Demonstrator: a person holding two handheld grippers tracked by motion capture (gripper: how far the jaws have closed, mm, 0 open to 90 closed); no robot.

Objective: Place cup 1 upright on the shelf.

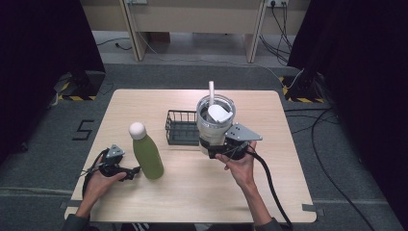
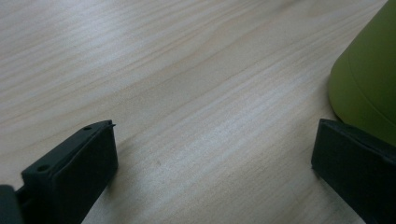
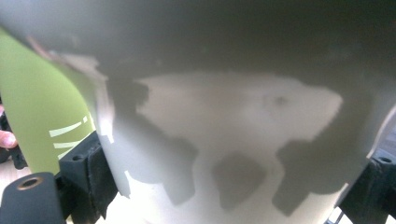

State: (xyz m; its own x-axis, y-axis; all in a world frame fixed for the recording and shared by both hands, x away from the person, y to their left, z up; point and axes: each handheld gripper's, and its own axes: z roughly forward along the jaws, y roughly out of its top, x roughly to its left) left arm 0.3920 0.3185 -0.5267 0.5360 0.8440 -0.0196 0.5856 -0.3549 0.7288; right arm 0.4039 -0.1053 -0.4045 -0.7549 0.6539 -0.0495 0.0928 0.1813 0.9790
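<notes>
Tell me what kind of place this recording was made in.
Likely a lab or studio recording bay: a lone wooden table on grey carpet, black curtains at both sides, hazard-taped stand feet and loose cables on the floor.

A big shiny cup (image 1: 215, 126) with a white straw stands upright near the middle of the table (image 1: 192, 192), tall.
</notes>
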